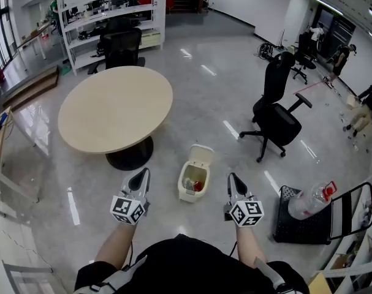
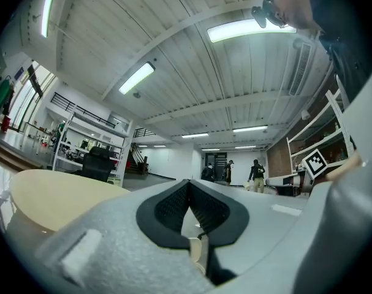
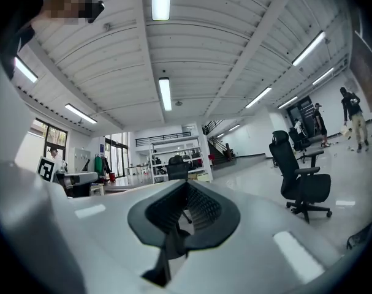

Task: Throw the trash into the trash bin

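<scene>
Two grippers flank the bin in my head view. The left gripper is at its 9 o'clock and the right gripper at its 3 o'clock, and neither touches it. In each gripper's own view the dark ribbed pads meet at the tips with nothing between them, so I read both pairs of jaws as pressed together and empty.

The bin is small, cream-coloured and roughly rectangular with rounded corners. It stands upright on the glossy grey floor. Its lid is flipped back at 12 o'clock, leaving the mouth open. Inside lies trash: a red piece beside something pale and crumpled, though I cannot make out what the bits are.

The bin stands at about 4 o'clock from the dark foot of the round beige table, close to it but clear. A black chair stands at the bin's 2 o'clock, well apart. At its 3 to 4 o'clock a clear bottle with a red cap lies tilted on a black crate.
</scene>
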### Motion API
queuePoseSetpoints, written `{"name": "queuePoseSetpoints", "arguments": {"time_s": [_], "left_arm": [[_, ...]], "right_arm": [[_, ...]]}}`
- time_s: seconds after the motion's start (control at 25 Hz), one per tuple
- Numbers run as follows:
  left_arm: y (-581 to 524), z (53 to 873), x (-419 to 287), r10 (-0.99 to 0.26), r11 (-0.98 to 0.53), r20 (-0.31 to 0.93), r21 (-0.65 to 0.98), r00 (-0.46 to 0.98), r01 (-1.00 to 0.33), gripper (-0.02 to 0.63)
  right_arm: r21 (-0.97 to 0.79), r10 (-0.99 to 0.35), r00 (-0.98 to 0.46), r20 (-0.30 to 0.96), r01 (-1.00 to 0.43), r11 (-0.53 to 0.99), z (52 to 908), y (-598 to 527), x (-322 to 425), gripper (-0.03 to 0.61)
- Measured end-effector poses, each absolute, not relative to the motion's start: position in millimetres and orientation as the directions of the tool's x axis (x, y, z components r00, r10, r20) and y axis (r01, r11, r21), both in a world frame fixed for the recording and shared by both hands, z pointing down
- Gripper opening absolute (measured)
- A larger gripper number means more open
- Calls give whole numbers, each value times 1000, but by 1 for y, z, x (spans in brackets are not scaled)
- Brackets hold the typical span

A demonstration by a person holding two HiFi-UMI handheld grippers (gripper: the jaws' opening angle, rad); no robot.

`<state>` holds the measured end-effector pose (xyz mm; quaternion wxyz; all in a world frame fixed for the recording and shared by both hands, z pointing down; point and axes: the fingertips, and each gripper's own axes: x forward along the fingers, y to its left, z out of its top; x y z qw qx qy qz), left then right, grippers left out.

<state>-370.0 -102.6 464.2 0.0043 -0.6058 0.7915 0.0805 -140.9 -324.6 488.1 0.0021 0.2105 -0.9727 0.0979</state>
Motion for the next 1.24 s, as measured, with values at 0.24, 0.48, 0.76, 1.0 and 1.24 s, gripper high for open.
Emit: {"name": "queuePoseSetpoints", "arguments": {"time_s": [0.24,0.48,0.76,1.0,1.24], "left_arm": [[-110,475,-326,-959,257,-82,142,-270,-956,2],[-116,470,-319,-949,291,-87,132,-304,-948,2],[-135,473,-306,-958,263,-81,135,-275,-955,2],[-145,466,-305,-960,250,-89,151,-265,-956,2],[-154,461,-300,-959,239,-111,175,-260,-955,2]], "right_arm": [[-182,-367,-926,90,-377,908,508,-335,-119,6],[-197,-329,-940,90,-341,919,510,-344,-118,5],[-197,-319,-943,92,-331,923,513,-345,-118,5],[-194,-331,-940,85,-342,920,510,-348,-111,5],[-216,-362,-929,74,-370,904,508,-359,-100,5]]}}
